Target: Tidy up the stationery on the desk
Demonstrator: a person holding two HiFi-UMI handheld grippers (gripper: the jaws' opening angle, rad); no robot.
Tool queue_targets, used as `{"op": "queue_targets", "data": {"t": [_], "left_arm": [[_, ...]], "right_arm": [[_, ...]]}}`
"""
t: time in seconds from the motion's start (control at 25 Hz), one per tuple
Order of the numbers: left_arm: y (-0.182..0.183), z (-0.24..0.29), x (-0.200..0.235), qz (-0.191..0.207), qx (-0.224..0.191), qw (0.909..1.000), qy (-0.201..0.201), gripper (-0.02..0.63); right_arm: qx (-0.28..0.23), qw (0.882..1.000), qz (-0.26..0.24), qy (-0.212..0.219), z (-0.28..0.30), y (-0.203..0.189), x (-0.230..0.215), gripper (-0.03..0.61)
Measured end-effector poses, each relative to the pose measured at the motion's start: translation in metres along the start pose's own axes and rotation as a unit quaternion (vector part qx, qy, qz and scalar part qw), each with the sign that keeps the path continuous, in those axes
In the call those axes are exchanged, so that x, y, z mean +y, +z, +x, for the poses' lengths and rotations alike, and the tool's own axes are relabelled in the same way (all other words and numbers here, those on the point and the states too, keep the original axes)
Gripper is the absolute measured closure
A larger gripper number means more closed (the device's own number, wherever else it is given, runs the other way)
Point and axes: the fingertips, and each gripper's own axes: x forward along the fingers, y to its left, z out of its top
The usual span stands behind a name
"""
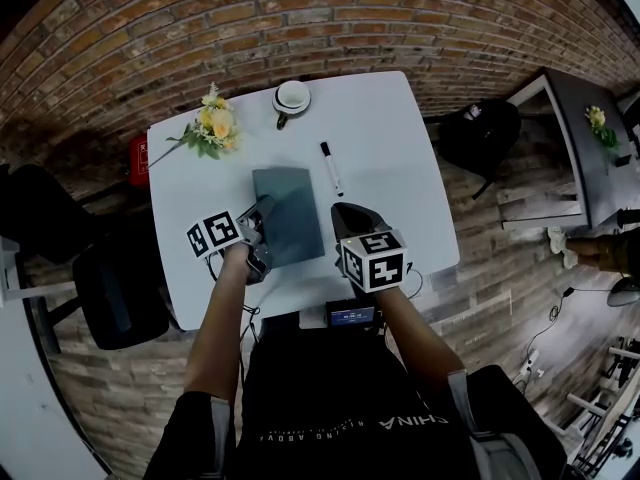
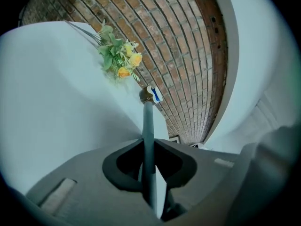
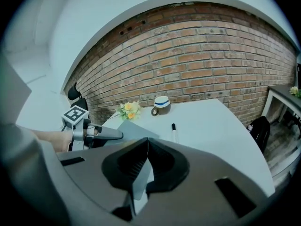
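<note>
Left gripper (image 2: 149, 147) jaws pinching grey notebook (image 1: 288, 213) — seen edge-on, half-hiding cup (image 2: 151, 94), right gripper (image 3: 146, 142) jaws pressed together

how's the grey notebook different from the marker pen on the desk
The notebook is a wide, flat grey slab; the marker is a thin white stick with a black cap. The left gripper has its jaws closed on the notebook's left edge; the marker lies free, untouched. The notebook is nearer the person, the marker to its right and further off. Both are at the middle of the white table.
</note>
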Motion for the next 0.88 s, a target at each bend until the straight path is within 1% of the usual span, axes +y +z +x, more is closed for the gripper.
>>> {"op": "queue_targets", "data": {"t": [0.4, 0.52, 0.6, 0.68, 0.76, 0.8, 0.88], "left_arm": [[-0.002, 0.002, 0.034, 0.047, 0.008, 0.9967, 0.065, 0.548], [-0.006, 0.005, 0.045, 0.064, 0.016, 0.9941, 0.086, 0.527], [-0.009, 0.007, 0.049, 0.086, 0.03, 0.9908, 0.1, 0.496], [-0.012, 0.01, 0.051, 0.109, 0.045, 0.987, 0.11, 0.441], [-0.015, 0.011, 0.051, 0.131, 0.056, 0.9825, 0.12, 0.403], [-0.016, 0.012, 0.052, 0.146, 0.064, 0.9787, 0.129, 0.389], [-0.018, 0.011, 0.054, 0.178, 0.083, 0.9684, 0.154, 0.363]], "right_arm": [[0.016, 1.0, 0.003, 0.002, 0.009, -0.009, 0.003, 0.566], [0.021, 1.0, 0.004, 0.003, 0.011, -0.012, 0.004, 0.566], [0.024, 1.0, 0.005, 0.002, 0.012, -0.014, 0.003, 0.566], [0.026, 1.0, 0.007, 0.001, 0.013, -0.016, 0.003, 0.566], [0.027, 1.0, 0.009, 0.002, 0.014, -0.018, 0.003, 0.566], [0.028, 1.0, 0.009, 0.002, 0.015, -0.018, 0.004, 0.566], [0.028, 1.0, 0.009, 0.003, 0.015, -0.018, 0.005, 0.566]]}}
